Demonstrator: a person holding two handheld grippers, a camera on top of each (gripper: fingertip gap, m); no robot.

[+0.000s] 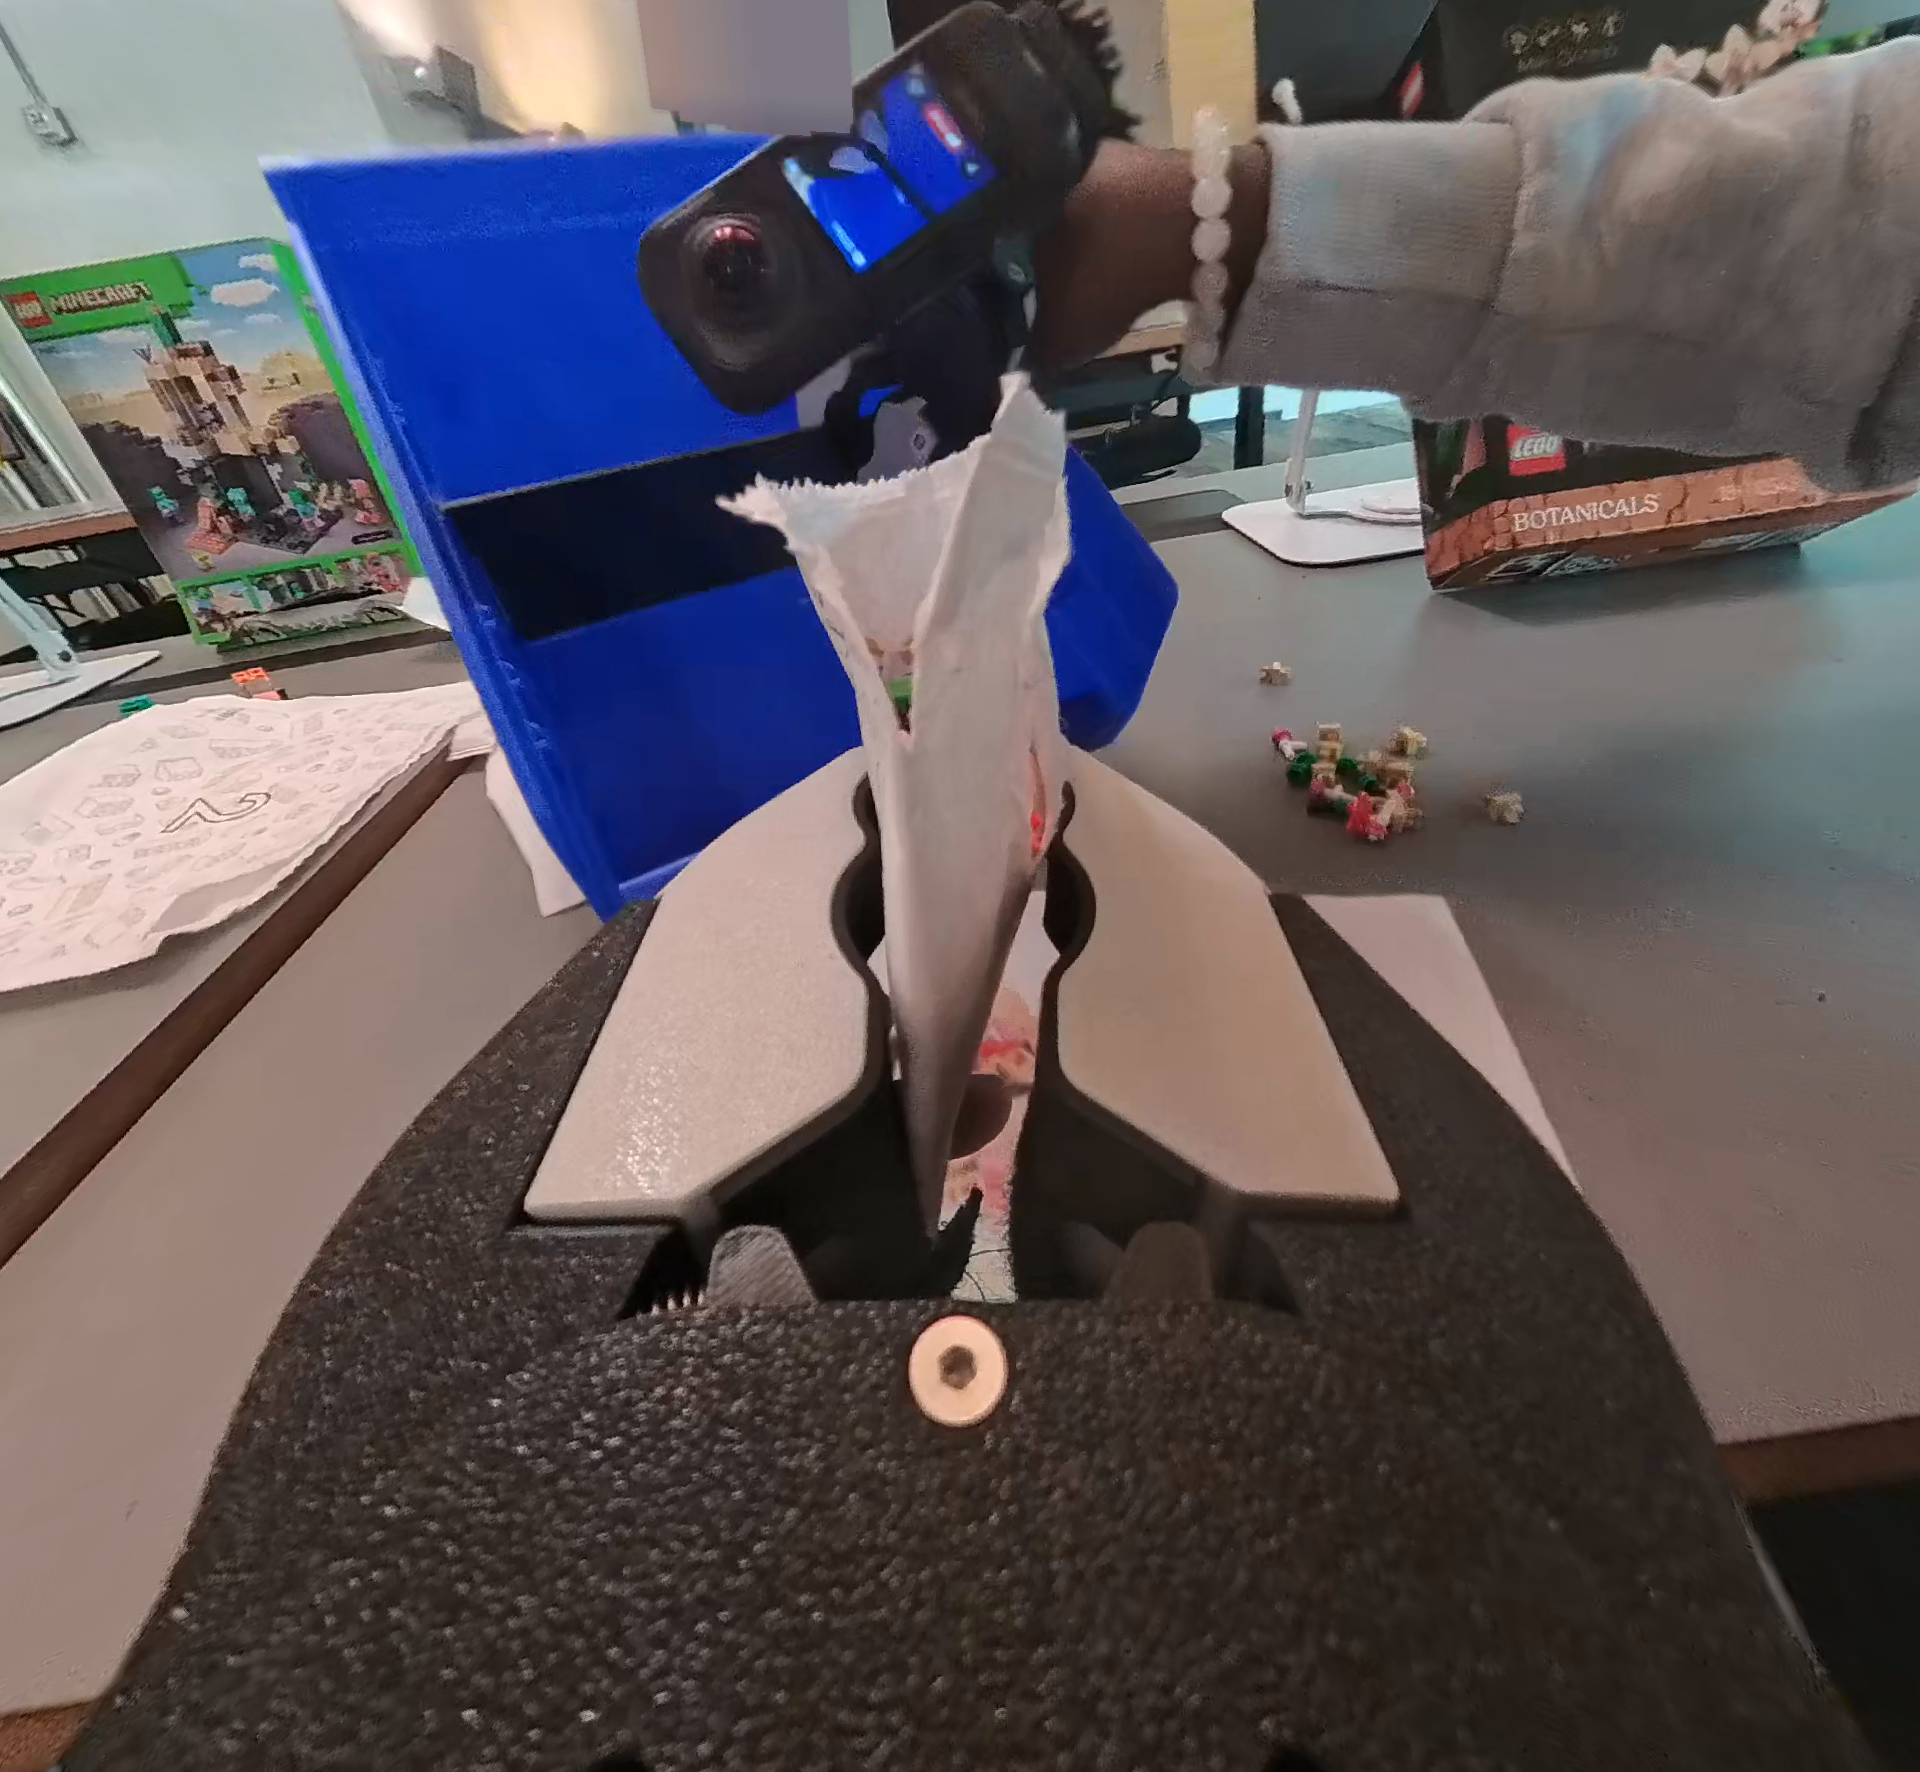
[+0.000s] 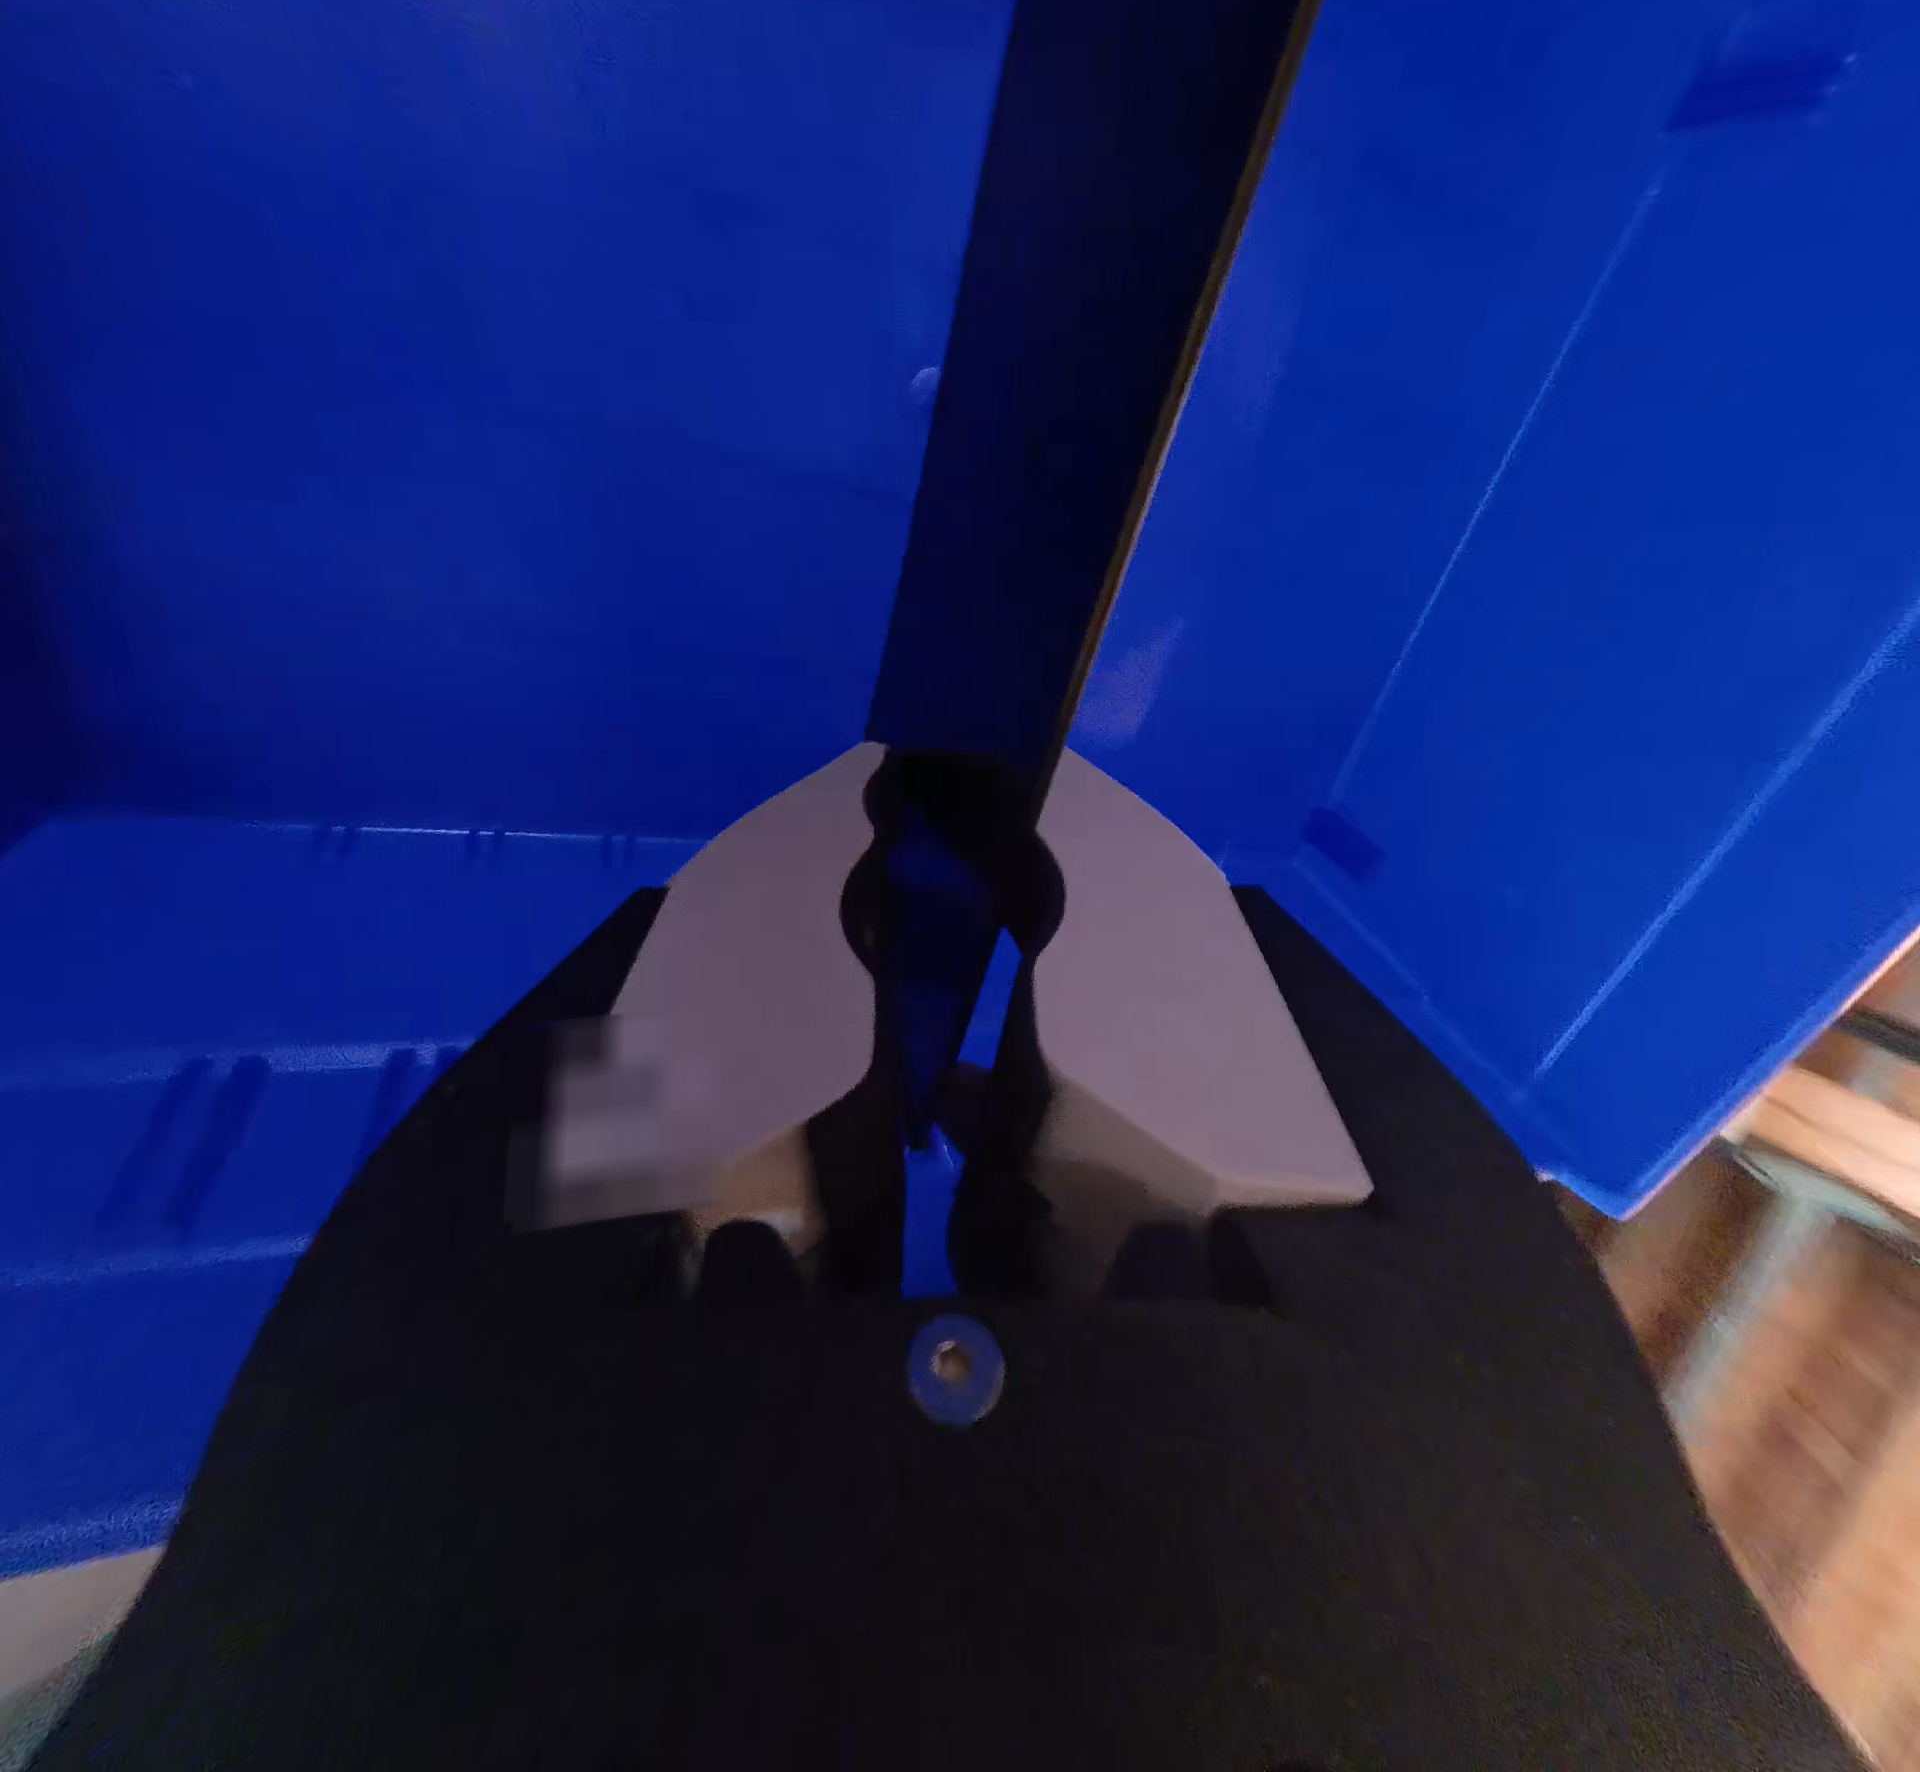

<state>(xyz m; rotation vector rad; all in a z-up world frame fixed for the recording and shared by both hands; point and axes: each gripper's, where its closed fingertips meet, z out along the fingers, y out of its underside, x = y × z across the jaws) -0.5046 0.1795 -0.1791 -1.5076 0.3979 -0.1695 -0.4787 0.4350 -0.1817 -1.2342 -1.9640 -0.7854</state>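
Observation:
My left gripper (image 1: 961, 787) is shut on a white paper bag (image 1: 966, 642). The bag stands upright between the fingers with its torn top open, and small coloured bricks show inside. Just behind it a blue plastic bin (image 1: 582, 351) is tilted up on the grey table (image 1: 1610, 995). My right gripper (image 2: 956, 766) is shut on the bin's edge at a dark divider (image 2: 1091, 372), with blue walls (image 2: 468, 372) filling its view. In the left wrist view, the right gripper's camera (image 1: 790, 268) and the hand (image 1: 1122, 247) holding it are above the bag.
A small pile of loose bricks (image 1: 1351, 777) lies on the table to the right. A printed white sheet (image 1: 177, 818) lies at the left. A green toy box (image 1: 229, 444) stands back left and a dark toy box (image 1: 1621, 517) back right. A booklet (image 1: 1392, 974) lies under my left gripper.

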